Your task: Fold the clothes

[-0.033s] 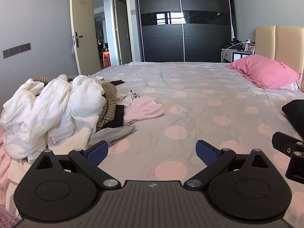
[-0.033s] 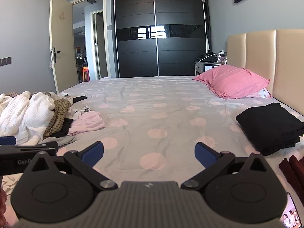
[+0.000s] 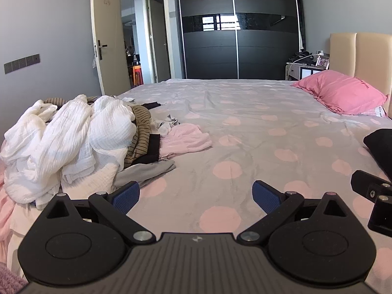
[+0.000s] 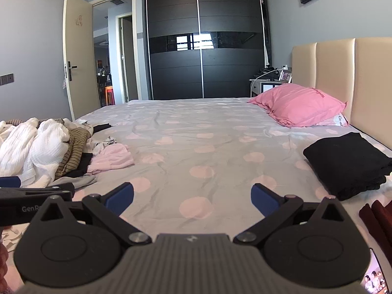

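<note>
Ahead of my tool the polka-dot bed point(image 4: 208, 152) carries a heap of clothes point(image 3: 73, 142) left, a pink pillow point(image 4: 299, 104) and a folded black garment point(image 4: 348, 164) right.

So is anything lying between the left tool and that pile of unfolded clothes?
Nothing visible does. The left tool, open, hangs over bare spotted bedsheet, and the clothes pile lies just ahead to its left, its grey garment reaching nearest.

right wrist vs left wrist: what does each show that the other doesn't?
Right wrist only: the whole folded black stack, dark red cloth, and the open right tongs from behind.
Left wrist only: the open left tongs from behind, and pink fabric under the pile.
Both: clothes pile, pink pillow, spotted bedsheet, wardrobe.
</note>
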`<state>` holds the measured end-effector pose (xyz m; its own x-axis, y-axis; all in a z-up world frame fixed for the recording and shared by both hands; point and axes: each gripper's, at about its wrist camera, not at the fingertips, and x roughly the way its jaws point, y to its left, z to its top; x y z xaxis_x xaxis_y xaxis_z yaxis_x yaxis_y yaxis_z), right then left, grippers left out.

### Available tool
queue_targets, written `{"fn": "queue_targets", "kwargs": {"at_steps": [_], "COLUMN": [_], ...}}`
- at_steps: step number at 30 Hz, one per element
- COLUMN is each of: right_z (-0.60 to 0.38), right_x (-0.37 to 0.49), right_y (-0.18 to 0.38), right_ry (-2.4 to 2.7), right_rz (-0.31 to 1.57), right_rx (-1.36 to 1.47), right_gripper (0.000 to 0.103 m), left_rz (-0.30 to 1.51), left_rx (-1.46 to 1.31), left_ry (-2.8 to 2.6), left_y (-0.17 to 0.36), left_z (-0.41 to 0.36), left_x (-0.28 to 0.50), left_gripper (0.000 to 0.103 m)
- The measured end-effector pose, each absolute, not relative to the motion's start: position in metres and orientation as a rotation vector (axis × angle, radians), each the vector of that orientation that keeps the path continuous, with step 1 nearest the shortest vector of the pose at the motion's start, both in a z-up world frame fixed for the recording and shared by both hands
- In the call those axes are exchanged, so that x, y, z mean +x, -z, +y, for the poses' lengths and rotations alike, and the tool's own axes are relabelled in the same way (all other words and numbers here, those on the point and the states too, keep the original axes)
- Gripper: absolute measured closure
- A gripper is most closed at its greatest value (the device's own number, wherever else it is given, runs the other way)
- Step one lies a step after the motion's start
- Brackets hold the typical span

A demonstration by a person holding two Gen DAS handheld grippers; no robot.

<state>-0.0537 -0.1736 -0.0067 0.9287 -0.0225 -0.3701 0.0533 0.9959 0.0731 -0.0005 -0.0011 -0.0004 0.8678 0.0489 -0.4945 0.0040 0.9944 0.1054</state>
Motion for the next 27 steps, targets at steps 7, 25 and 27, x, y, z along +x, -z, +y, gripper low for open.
{"fn": "queue_targets", "kwargs": {"at_steps": [7, 25, 27], "right_z": [-0.193, -0.172, -0.171], "right_x": [-0.056, -0.060, -0.059], "right_y": [0.012, 0.010, 0.011], "right_ry": [0.035, 0.040, 0.041], "right_rz": [0.398, 0.380, 0.381], "right_rx": [0.128, 0.056, 0.060], "right_gripper": [0.000, 0.000, 0.000], "left_rz": [0.513, 0.512, 0.512], "left_rx": [0.113, 0.136, 0.130], "left_ry": [0.003, 0.036, 0.031], "left_y": [0.002, 0.007, 0.007], "left_z": [-0.006, -0.011, -0.011], "left_x": [-0.003, -0.003, -0.003], "left_gripper": [0.003, 0.007, 0.007]}}
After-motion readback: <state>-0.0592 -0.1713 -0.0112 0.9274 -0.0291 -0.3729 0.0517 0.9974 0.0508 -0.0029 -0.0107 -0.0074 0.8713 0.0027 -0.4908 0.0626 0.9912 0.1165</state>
